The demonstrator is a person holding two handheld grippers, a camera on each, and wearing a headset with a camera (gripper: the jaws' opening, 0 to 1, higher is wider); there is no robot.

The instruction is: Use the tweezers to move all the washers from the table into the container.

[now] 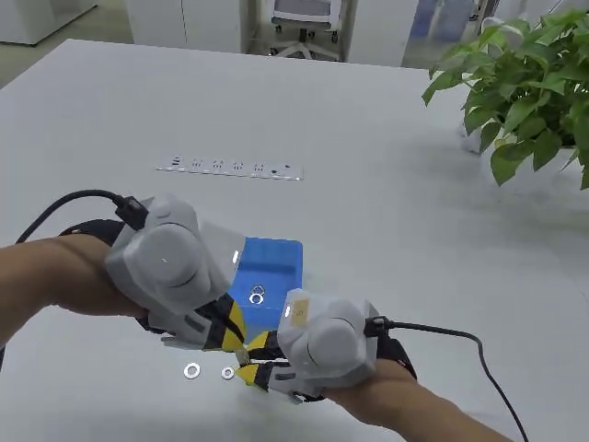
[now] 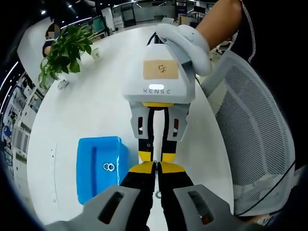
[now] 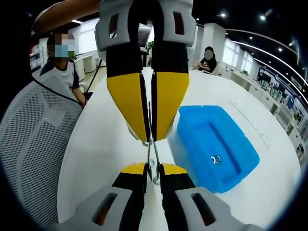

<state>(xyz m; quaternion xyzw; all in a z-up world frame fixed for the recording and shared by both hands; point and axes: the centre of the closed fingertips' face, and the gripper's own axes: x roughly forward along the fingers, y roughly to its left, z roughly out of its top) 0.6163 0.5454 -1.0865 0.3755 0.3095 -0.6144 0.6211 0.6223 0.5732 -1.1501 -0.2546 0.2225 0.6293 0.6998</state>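
Note:
My left gripper and right gripper meet tip to tip low over the white table. In the right gripper view, thin metal tweezers run from the left gripper's yellow jaws into my right gripper's jaws; both pairs are closed on them. The left gripper looks shut in its own view too. The blue container lies just behind the tips and holds two washers. Two more washers lie on the table by the tips.
A white power strip lies further back on the table. A potted plant stands at the far right. A mesh chair is by the near table edge. Cables trail from both grippers.

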